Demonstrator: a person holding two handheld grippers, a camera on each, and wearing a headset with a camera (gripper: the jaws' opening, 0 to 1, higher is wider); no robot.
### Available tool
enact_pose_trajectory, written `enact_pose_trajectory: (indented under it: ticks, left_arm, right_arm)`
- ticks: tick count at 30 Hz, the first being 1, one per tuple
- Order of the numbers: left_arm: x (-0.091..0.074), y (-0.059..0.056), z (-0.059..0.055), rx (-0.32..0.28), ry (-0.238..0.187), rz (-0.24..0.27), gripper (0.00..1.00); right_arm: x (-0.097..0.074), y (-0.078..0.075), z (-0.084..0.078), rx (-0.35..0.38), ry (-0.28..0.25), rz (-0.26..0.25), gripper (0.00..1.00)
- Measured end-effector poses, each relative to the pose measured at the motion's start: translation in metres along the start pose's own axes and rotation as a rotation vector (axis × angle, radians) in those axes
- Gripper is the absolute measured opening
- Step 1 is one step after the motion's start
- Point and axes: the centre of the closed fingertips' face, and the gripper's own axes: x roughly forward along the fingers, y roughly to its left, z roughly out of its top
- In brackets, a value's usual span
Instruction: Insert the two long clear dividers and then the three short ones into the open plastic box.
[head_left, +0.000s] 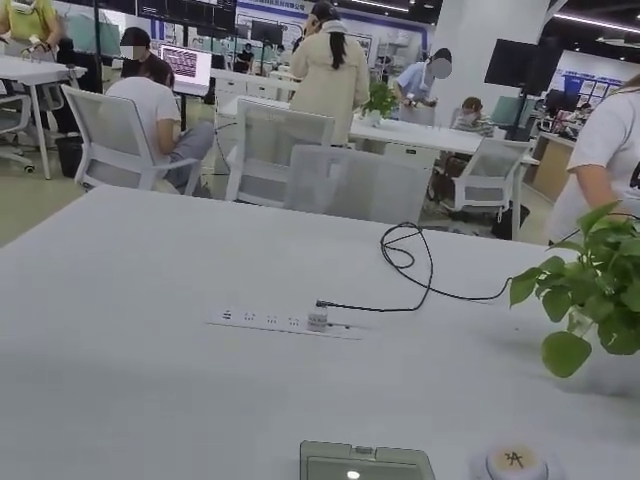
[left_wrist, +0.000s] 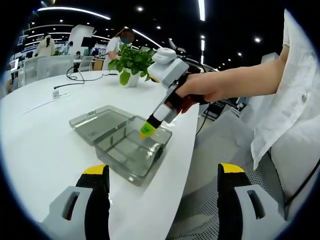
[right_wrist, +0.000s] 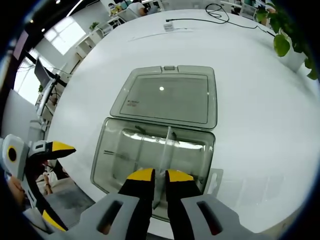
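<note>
**Right tool holds a short divider in the box; left tool open off the table edge**

The open plastic box (right_wrist: 102, 162) lies on a broad white table (head_left: 150, 330), close to the edge nearest the person. Its lid (right_wrist: 165, 95) is folded back flat on the table on the far side. A clear long divider (right_wrist: 145, 138) stands across the inside of the box.

In the right gripper view, the right tool (right_wrist: 160, 175) reaches down into the box. Its yellow-tipped jaws are drawn nearly together on a clear short divider (right_wrist: 165, 147), which stands on edge and runs from the jaws up to the long divider. In the left gripper view a hand (left_wrist: 202, 87) holds this tool with its tip inside the box.

The left tool (left_wrist: 163, 170) hangs beside the table edge, short of the box. Its jaws are spread wide and hold nothing.

Farther out on the table, a flush power strip (head_left: 285, 322) takes a plug, and a black cable (head_left: 425, 275) loops away from it. A leafy green plant (head_left: 590, 290) stands at the right. A round white object (head_left: 515, 462) sits just beside the lid.

The room is an open office with dark ceilings and strip lights. It has white mesh chairs (head_left: 275, 150), further white tables, monitors, and several people sitting or standing.
</note>
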Motion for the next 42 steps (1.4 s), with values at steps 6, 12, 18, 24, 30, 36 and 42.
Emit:
enact_pose_trajectory:
  ticks: [6,12,18,24,30,36,42]
  left_arm:
    - [-0.002,0.000,0.000,-0.002,0.004,0.013,0.91]
    - [-0.003,-0.002,0.001,-0.003,0.010,0.025,0.90]
    - [-0.005,-0.004,0.004,-0.003,0.012,0.046,0.90]
    - [-0.007,-0.005,0.007,-0.010,0.011,0.073,0.90]
    - [-0.010,-0.005,0.010,-0.025,0.005,0.110,0.89]
    - [-0.015,-0.005,0.011,-0.038,0.002,0.149,0.89]
    - [-0.018,-0.004,0.014,-0.048,-0.005,0.180,0.89]
  right_arm:
    - [-0.002,0.001,0.000,-0.007,-0.013,0.025,0.11]
    - [-0.009,0.000,0.002,-0.015,-0.038,0.050,0.12]
    - [-0.018,-0.002,0.007,-0.017,-0.072,0.081,0.15]
    - [-0.030,-0.001,0.013,-0.050,-0.111,0.128,0.21]
    - [-0.039,-0.001,0.014,-0.144,-0.135,0.163,0.28]
    - [-0.051,0.003,0.014,-0.205,-0.160,0.222,0.34]
    - [-0.062,0.005,0.013,-0.250,-0.198,0.277,0.43]
